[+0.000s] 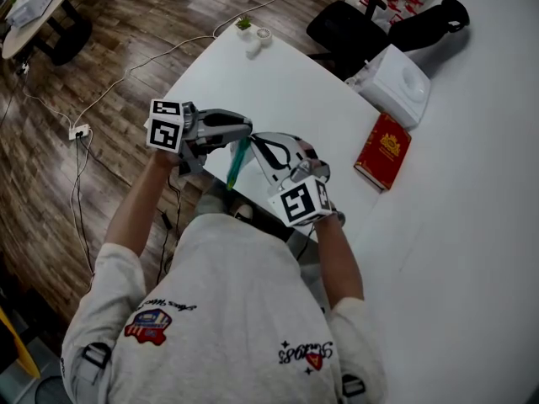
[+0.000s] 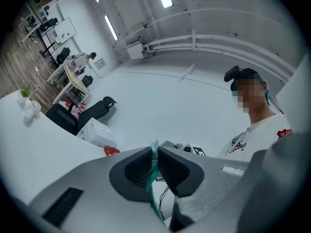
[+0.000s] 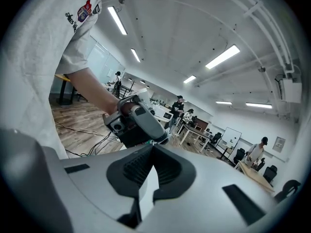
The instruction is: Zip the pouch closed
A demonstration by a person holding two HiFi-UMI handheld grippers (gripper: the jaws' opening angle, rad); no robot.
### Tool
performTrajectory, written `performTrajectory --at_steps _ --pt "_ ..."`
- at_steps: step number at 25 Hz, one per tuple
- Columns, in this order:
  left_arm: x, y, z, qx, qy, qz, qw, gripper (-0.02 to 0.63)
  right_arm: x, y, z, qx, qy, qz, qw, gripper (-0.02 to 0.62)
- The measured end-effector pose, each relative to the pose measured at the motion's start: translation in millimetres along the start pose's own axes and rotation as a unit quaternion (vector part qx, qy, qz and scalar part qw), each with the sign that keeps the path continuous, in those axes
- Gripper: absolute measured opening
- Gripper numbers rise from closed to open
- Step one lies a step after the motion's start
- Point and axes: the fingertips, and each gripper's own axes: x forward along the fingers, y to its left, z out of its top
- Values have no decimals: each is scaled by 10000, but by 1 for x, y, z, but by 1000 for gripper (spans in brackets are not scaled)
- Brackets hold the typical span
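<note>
Over the table's near edge, the pouch hangs between my two grippers; it is whitish with black trim and a teal zipper tape. My left gripper comes from the left and is shut on that teal tape, which runs down between its black pads. My right gripper comes from the right, facing the left one at close range. It is shut on a white piece of the pouch that shows between its pads. I cannot make out the zipper slider in any view.
On the white table lie a red book and a white box to the right, with small pots at the far corner. A black chair stands behind. Cables and a power strip lie on the wooden floor at left.
</note>
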Motion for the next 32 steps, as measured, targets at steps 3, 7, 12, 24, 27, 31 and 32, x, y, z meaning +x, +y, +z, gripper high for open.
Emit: performTrajectory --at_steps 3,7,12,24,27,31,32 --pt "0 -1 0 70 -16 -11 10000 32 -1 1 1 48 7 76 10000 5" --pt "2 -1 -2 140 57 -41 9999 32 -3 1 -1 74 -3 163 9998 4" --pt "1 0 -2 87 -18 -106 9999 32 -3 2 -2 -51 104 214 9997 3" --pt "0 0 2 -43 -328 -198 9993 32 -5 1 0 -201 153 209 9995 3" --pt "0 2 4 -112 -486 -198 9986 31 -6 1 -1 -242 148 204 9994 3" --pt "0 4 6 -174 -637 -186 9976 29 -6 -1 -1 -285 151 187 9993 3" --pt "0 3 6 -150 -628 -169 9978 29 -6 0 0 -291 152 177 9993 3"
